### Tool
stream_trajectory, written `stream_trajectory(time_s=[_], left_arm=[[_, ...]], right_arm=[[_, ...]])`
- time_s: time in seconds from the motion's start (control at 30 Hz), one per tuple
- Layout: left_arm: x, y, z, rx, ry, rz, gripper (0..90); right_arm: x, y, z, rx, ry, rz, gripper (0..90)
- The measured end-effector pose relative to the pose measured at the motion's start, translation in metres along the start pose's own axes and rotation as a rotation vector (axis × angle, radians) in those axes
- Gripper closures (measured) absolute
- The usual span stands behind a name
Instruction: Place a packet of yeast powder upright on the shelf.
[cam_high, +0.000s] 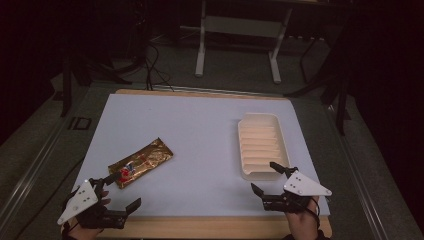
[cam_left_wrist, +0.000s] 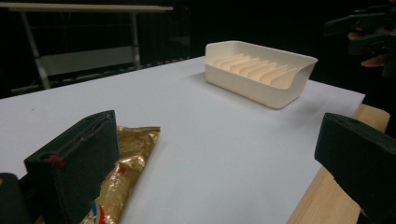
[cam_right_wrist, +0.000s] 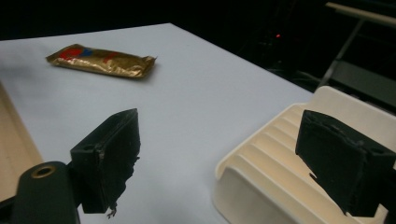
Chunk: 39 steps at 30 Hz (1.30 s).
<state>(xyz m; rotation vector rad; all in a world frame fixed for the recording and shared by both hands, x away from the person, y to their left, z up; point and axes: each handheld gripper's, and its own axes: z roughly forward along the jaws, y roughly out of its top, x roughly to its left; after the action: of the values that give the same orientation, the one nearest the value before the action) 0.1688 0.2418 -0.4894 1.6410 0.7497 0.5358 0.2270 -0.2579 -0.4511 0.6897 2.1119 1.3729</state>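
A gold snack packet with red and blue print lies flat on the white table top, left of centre. The same packet lies under one jaw in the left gripper view and far off in the right gripper view. A cream ribbed tray sits at the right, empty. My left gripper stands open at the near left corner, one jaw just over the packet's near end. My right gripper is open at the tray's near end, one jaw above the tray rim, holding nothing.
The wooden table edge runs along the front. Beyond the table are a white metal frame, cables on the floor and dark stands at both sides.
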Motion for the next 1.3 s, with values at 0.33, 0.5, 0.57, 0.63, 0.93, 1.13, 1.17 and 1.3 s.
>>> stream_trajectory(time_s=[0.33,0.5,0.57,0.63,0.93,1.13,1.17,1.3], left_arm=[[-0.003,0.002,0.002,-0.026,-0.075,-0.037,0.8],[-0.011,0.008,0.008,0.029,-0.101,-0.055,0.8],[-0.012,0.01,0.008,0.037,-0.106,-0.057,0.7],[-0.012,0.017,0.009,0.025,-0.164,-0.099,0.7],[-0.017,0.04,0.017,0.073,-0.233,-0.032,0.7],[-0.018,0.057,0.024,0.076,-0.222,0.013,0.7],[-0.015,0.063,0.027,0.077,-0.22,0.015,0.7],[-0.005,0.075,0.033,0.082,-0.199,0.03,0.7]], right_arm=[[0.0,0.007,-0.008,0.027,0.054,0.016,13.3],[0.002,0.01,-0.009,0.029,0.069,0.003,11.6],[0.003,0.01,-0.009,0.03,0.072,-0.001,11.4],[0.007,0.012,-0.008,0.04,0.082,-0.012,10.9],[0.015,0.014,-0.008,0.003,0.126,0.008,10.2],[0.017,0.017,-0.012,-0.023,0.116,0.007,10.4],[0.017,0.017,-0.013,-0.026,0.12,0.004,10.4],[0.018,0.017,-0.016,-0.057,0.093,-0.008,13.3]])
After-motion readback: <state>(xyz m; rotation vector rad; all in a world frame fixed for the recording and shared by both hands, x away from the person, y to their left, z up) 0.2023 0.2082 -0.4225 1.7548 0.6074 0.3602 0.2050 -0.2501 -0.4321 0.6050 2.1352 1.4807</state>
